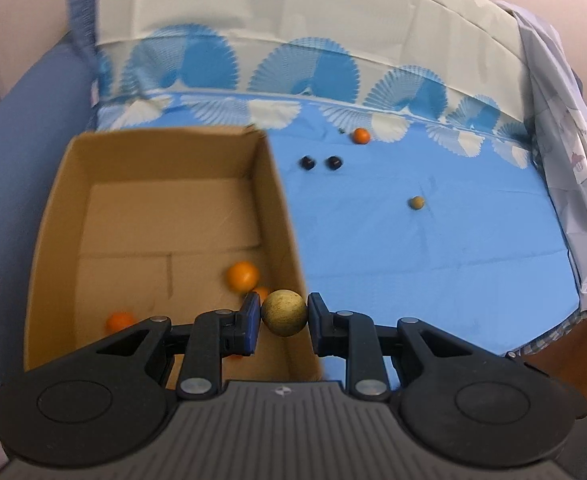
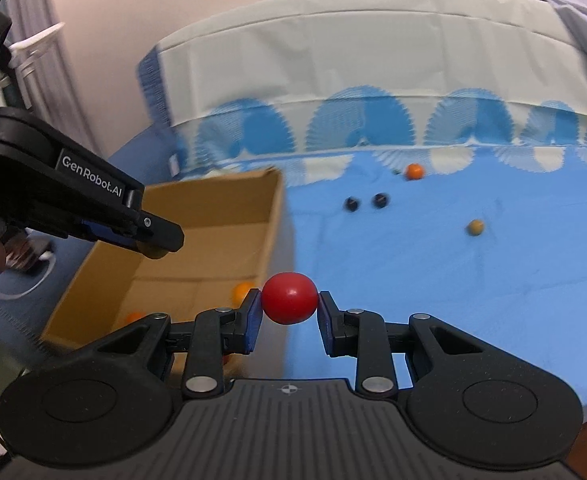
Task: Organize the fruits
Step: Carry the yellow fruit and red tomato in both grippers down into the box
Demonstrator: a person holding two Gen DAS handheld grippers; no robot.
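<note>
A yellow-tan round fruit [image 1: 284,313] is clamped between the pads of the left gripper [image 1: 284,316], over the cardboard box's [image 1: 285,216] right wall. The right gripper [image 2: 289,305] is closed on a red round fruit [image 2: 289,298], just right of the box. Both fruits are ball-shaped, with no long axis to tell. Only the left view looks into the box: three oranges [image 1: 243,276] lie near its right corner. Only the right view shows the left gripper from outside. Right of the box, on the blue cloth [image 1: 433,264], lie a small orange [image 1: 361,135], two dark fruits [image 1: 333,162] and a tan fruit [image 1: 417,202].
</note>
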